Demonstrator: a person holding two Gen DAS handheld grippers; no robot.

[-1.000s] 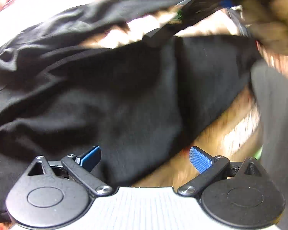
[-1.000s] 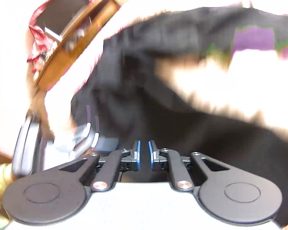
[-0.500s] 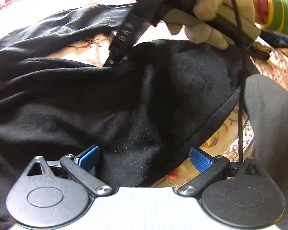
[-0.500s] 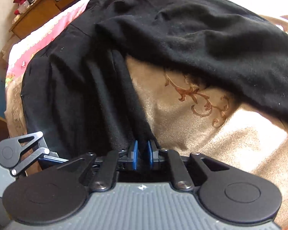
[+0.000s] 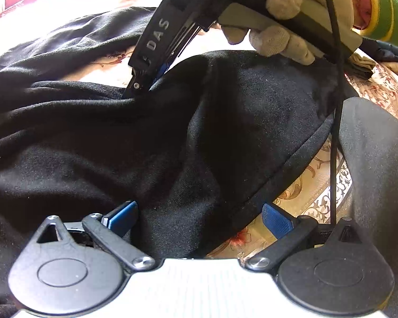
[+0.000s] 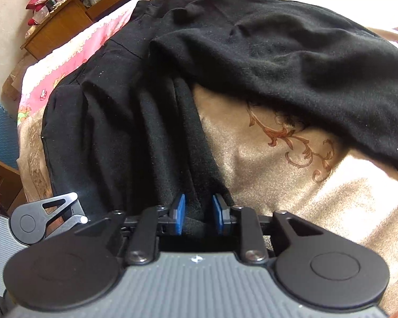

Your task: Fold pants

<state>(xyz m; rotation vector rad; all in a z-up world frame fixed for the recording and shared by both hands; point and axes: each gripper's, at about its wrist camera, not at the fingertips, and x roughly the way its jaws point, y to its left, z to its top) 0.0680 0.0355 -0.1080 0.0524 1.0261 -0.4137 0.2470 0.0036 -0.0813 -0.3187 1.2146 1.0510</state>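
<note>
Black pants [image 6: 252,53] spread rumpled on bed [image 6: 291,185]. Right gripper [image 6: 198,216] jaws just opening, fold between pads, unpinched. Left gripper [image 5: 199,214] jaws wide apart over hem. Release completed fully before next edge is gripped; wrinkles smoothed first.

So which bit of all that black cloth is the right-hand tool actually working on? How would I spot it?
Start from the gold, flower-patterned bedspread and the black pants spread across it. Follow the bunched, pleated strip of black fabric that runs down beside the bare patch of bedspread. Unlike the smoother leg above, its end lies between the blue pads of the right gripper, whose jaws have just been opening.
</note>
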